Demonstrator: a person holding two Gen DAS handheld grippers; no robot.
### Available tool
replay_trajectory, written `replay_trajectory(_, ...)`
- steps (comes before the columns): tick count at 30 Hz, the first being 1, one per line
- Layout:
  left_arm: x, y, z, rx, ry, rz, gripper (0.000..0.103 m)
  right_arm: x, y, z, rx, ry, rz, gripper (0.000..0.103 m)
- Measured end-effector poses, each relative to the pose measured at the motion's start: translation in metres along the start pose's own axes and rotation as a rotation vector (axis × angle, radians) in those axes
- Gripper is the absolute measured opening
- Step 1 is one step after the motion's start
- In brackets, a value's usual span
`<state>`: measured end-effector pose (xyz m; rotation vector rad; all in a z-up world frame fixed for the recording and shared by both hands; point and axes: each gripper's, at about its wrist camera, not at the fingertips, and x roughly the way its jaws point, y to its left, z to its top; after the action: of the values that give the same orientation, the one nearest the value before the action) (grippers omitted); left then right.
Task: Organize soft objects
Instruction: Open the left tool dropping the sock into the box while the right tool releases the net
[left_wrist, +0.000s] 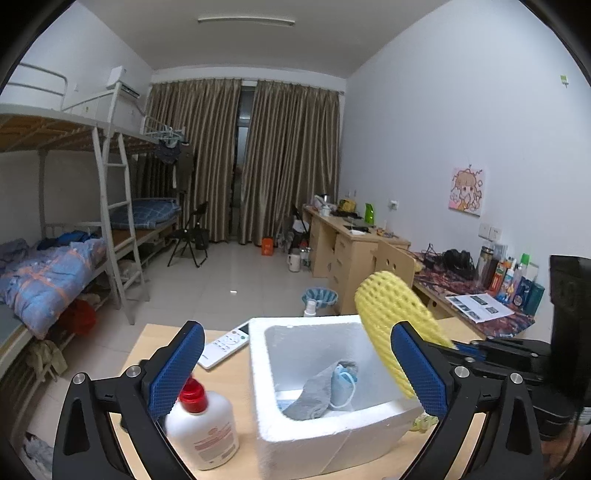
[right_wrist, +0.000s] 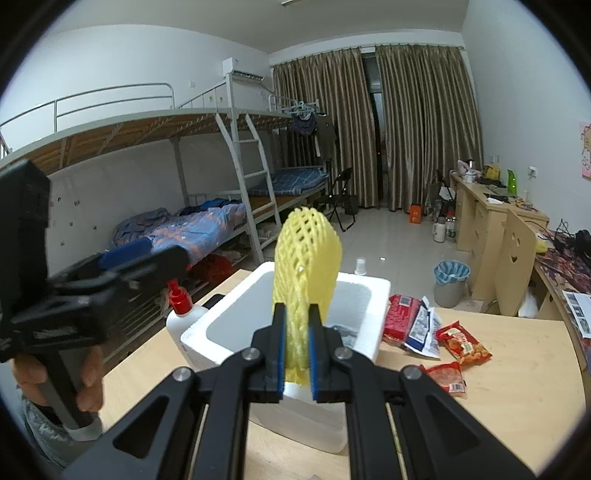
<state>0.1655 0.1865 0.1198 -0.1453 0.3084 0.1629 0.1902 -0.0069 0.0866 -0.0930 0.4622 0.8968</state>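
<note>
Left wrist view: left tongs (left_wrist: 295, 373) spread wide, nothing between the pads, hanging over the near rim of the white foam box (left_wrist: 264, 376) on the desk (left_wrist: 229, 380); grey sock (left_wrist: 312, 397) and blue face mask (left_wrist: 343, 384) already lie inside; lotion bottle (left_wrist: 205, 428) just beside the box at 9 o'clock; yellow foam net (left_wrist: 397, 332) hangs above the box at 2 o'clock. Right wrist view: right tongs (right_wrist: 297, 354) clenched on the net's lower end, net standing upright over the box opening; snack packets (right_wrist: 424, 332) at 3 o'clock on the desk. Step looks like dropping the net in; next likely needs lowering it and releasing.
</note>
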Motion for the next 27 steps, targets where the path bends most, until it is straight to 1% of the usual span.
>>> replay_trajectory(11,-0.026,0.017,-0.001,-0.001,-0.044,0.054,0.101,0.026,0.01,0.002,-0.01,0.04,0.01,0.013)
replay_trajectory(20,-0.031,0.027,-0.005,-0.008,-0.045,0.072,0.101,0.043,0.01,0.003,-0.008,0.069,0.013,0.013)
replay_trajectory(21,-0.031,0.028,-0.005,-0.01,-0.043,0.073,0.101,0.044,0.01,0.003,-0.003,0.071,0.012,0.016)
replay_trajectory(22,-0.031,0.03,-0.006,-0.011,-0.042,0.073,0.101,0.044,0.009,0.004,0.001,0.072,0.008,0.027)
replay_trajectory(23,-0.031,0.03,-0.006,-0.011,-0.041,0.072,0.101,0.044,0.009,0.004,0.003,0.071,0.006,0.036)
replay_trajectory(24,-0.031,0.029,-0.005,-0.012,-0.041,0.073,0.101,0.042,0.008,0.004,0.008,0.064,0.002,0.054)
replay_trajectory(25,-0.031,0.028,-0.005,-0.013,-0.041,0.073,0.101,0.04,0.008,0.003,0.012,0.055,-0.002,0.066)
replay_trajectory(27,-0.032,0.028,-0.005,-0.014,-0.042,0.074,0.101,0.035,0.007,0.004,0.021,0.041,-0.01,0.069)
